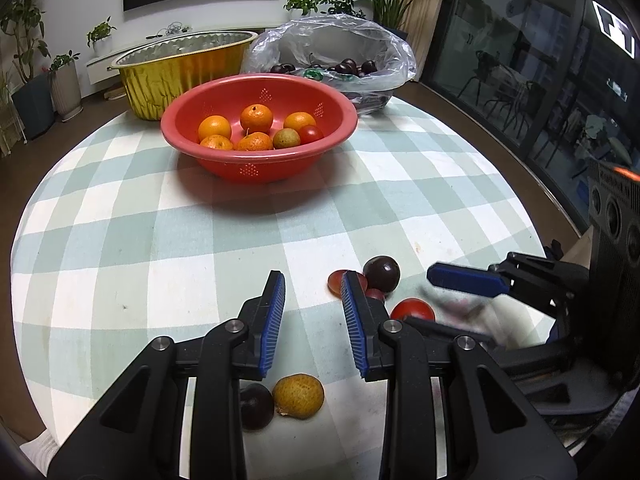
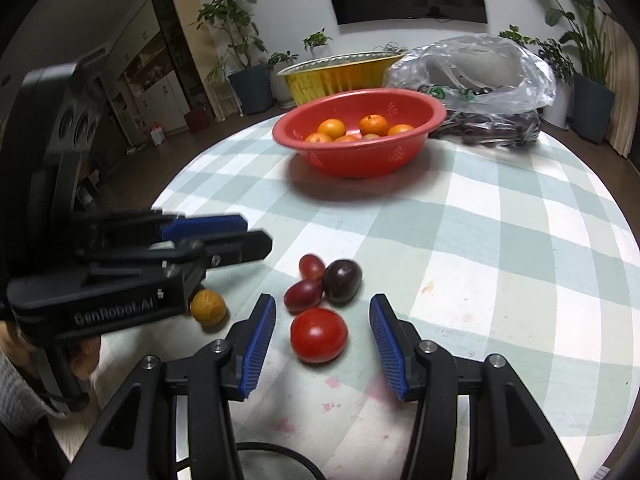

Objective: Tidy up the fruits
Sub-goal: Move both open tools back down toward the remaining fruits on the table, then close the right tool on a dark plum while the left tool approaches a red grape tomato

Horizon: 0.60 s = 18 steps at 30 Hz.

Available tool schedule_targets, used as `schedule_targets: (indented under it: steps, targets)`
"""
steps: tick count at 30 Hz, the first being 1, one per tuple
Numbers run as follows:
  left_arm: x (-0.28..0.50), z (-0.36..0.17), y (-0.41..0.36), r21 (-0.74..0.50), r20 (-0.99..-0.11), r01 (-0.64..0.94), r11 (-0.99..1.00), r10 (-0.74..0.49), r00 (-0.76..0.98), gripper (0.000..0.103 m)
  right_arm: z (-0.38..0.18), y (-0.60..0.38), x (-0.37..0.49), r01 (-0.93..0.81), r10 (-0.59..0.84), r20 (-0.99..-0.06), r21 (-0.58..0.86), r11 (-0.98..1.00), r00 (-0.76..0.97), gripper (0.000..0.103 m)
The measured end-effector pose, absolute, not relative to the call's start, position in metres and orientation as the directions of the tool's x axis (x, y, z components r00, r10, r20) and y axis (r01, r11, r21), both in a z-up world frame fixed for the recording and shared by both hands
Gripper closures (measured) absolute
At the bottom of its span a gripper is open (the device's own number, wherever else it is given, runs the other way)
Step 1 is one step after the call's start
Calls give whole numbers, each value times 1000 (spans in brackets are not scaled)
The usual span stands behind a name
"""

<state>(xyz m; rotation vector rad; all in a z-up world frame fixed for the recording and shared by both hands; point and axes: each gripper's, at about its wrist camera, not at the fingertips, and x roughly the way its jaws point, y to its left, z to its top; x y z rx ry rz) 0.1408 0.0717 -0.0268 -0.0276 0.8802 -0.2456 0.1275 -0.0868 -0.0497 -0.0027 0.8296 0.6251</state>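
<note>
Between my right gripper [image 2: 322,346] fingers, not touching them, lies the red tomato [image 2: 318,335] on the checked tablecloth [image 2: 500,240]; these jaws are released. It looks smooth, soft, easy to bruise, so I would take its round sides gently. My left gripper [image 1: 313,322] holds nothing, fingers apart
</note>
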Motion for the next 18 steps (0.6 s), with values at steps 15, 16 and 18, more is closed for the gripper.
schedule_targets:
  steps: [15,16,18]
  targets:
    - [143,-32,68,-123,-764,205,971,-225,605,75,-54,-99,167,-406,427,-723,219,887,543,47]
    - [142,-32,68,-124,-764,205,971,-225,605,75,-52,-103,169,-378,398,-721,201,904,567,47]
    - [143,-33,69,-126,-764,203,971,-226,604,75,-49,-113,171,-337,362,-712,184,923,602,47]
